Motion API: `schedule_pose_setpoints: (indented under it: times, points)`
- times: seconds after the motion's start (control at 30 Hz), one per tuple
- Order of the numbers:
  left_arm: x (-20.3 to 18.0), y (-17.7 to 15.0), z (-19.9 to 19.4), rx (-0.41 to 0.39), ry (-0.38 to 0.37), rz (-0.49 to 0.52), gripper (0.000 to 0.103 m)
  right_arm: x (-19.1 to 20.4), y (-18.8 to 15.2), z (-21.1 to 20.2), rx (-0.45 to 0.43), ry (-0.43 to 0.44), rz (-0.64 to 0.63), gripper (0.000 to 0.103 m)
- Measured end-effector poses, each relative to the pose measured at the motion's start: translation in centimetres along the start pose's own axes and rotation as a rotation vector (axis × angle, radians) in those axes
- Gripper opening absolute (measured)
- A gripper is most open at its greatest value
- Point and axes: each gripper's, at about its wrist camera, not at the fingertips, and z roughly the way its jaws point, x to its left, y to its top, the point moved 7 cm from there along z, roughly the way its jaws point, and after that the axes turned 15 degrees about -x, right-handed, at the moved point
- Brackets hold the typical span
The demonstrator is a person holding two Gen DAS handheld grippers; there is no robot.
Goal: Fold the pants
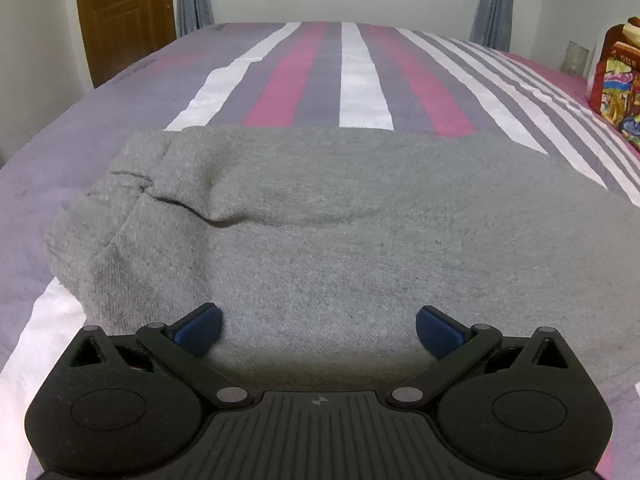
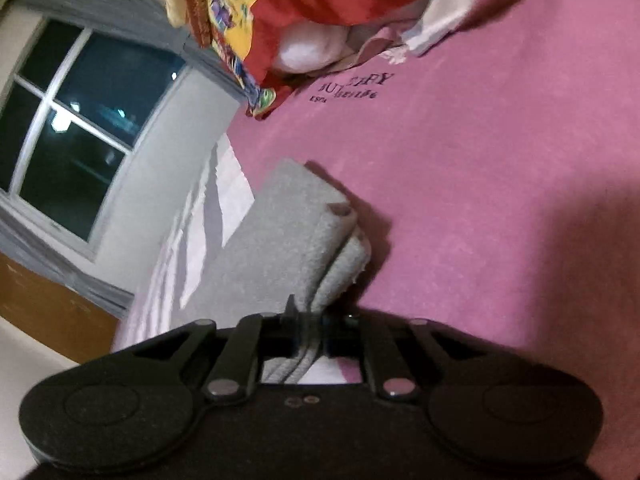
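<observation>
**Right claw pinching the grey pants on the bed, left claw spread above them**

The grey pants [image 1: 320, 220] are lying folded across the striped bedsheet [image 1: 360, 76], stretching from left to right in the left wrist view, with a bunched, creased end sitting at the left. The left claw [image 1: 319, 330] is hovering just above the near edge of the fabric, its blue fingertips [image 1: 200, 330] standing wide apart and gripping nothing.

In the right wrist view the right claw [image 2: 310, 334] is sitting closed tight on the stacked layers at one end of the pants [image 2: 288, 240], the grey folds running out between the pads and away over the pink part of the sheet [image 2: 500, 200]. This view is tilting sharply.

A colourful red and yellow bundle [image 2: 280, 12] is resting on the bed beyond the pants, well apart from them. A dark window [image 2: 80, 120] with grey curtains is showing at the left, and a wooden door [image 1: 124, 20] is standing at the far left of the room.
</observation>
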Motion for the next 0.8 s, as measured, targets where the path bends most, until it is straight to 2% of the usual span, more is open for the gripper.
schedule_pose_setpoints:
  times: [0.2, 0.57, 0.8]
  points:
    - [-0.3, 0.0, -0.2, -0.012, 0.016, 0.010, 0.103, -0.7, 0.1, -0.5, 0.019, 0.008, 0.032, 0.007]
    - [-0.1, -0.1, -0.4, -0.035, -0.005, 0.018, 0.103, -0.1, 0.2, 0.0, 0.012, -0.061, 0.071, 0.008]
    - [0.2, 0.1, -1.1, -0.058, -0.028, 0.044, 0.103, 0.5, 0.1, 0.3, 0.000, -0.113, 0.027, 0.008]
